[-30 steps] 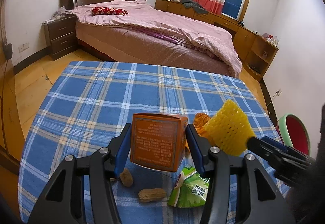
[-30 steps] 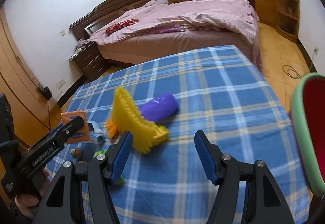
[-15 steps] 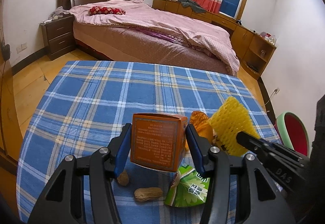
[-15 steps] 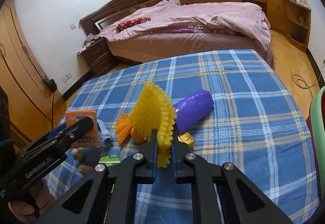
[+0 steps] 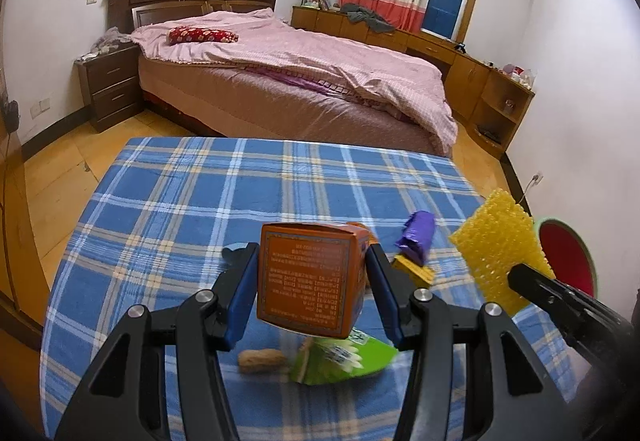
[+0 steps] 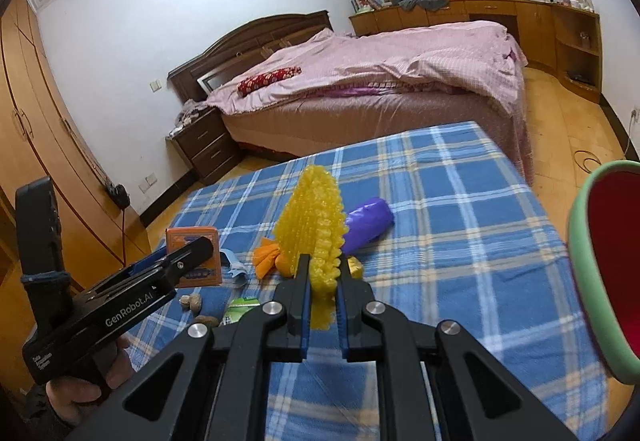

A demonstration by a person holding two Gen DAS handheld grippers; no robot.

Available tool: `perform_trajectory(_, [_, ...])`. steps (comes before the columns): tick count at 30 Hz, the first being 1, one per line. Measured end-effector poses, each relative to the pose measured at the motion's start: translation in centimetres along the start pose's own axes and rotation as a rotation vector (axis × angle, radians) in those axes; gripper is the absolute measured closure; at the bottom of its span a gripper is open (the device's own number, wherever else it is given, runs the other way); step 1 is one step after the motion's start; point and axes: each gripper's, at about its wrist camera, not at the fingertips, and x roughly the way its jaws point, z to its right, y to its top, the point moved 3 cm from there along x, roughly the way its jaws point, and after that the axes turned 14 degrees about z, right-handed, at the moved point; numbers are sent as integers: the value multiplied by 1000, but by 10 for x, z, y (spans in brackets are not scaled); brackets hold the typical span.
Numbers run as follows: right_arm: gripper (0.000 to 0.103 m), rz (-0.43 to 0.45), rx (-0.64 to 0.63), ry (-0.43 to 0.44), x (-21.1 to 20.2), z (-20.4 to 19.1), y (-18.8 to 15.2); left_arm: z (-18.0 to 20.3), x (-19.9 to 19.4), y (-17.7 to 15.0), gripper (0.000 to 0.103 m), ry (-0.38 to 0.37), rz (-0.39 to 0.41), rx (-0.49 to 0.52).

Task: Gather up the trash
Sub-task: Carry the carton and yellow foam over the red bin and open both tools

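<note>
My left gripper [image 5: 310, 281] is shut on an orange carton [image 5: 310, 277], held just above the blue checked tablecloth [image 5: 180, 209]. My right gripper [image 6: 323, 283] is shut on a yellow foam fruit net [image 6: 314, 229], lifted off the cloth; the same net [image 5: 502, 241] shows at the right of the left wrist view. On the cloth lie a purple wrapper [image 6: 366, 223], an orange wrapper [image 6: 266, 255], a gold wrapper [image 6: 354, 265], a green packet [image 5: 344, 357], and peanuts [image 5: 260, 360]. The left gripper [image 6: 176, 265] with the carton [image 6: 194, 259] appears at the left of the right wrist view.
A bin with a green rim and red inside [image 6: 608, 277] stands close at the table's right edge. A light blue scrap [image 6: 234, 261] lies by the carton. Beyond the table are a bed [image 5: 300, 81], a nightstand [image 5: 108, 89] and wooden cabinets [image 5: 480, 81].
My right gripper closed on the yellow net and lifted it off the cloth. Both grippers rose a little, the carton still held in the left one.
</note>
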Motion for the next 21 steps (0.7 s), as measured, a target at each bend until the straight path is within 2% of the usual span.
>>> perform_trajectory(11, [91,86,45,-79,-57,39,9,44,-23,6,49,-84,6,19])
perform_trajectory(21, [91,160,85,-205,-109,91,17,92,-34,5,49,-176,-8,45])
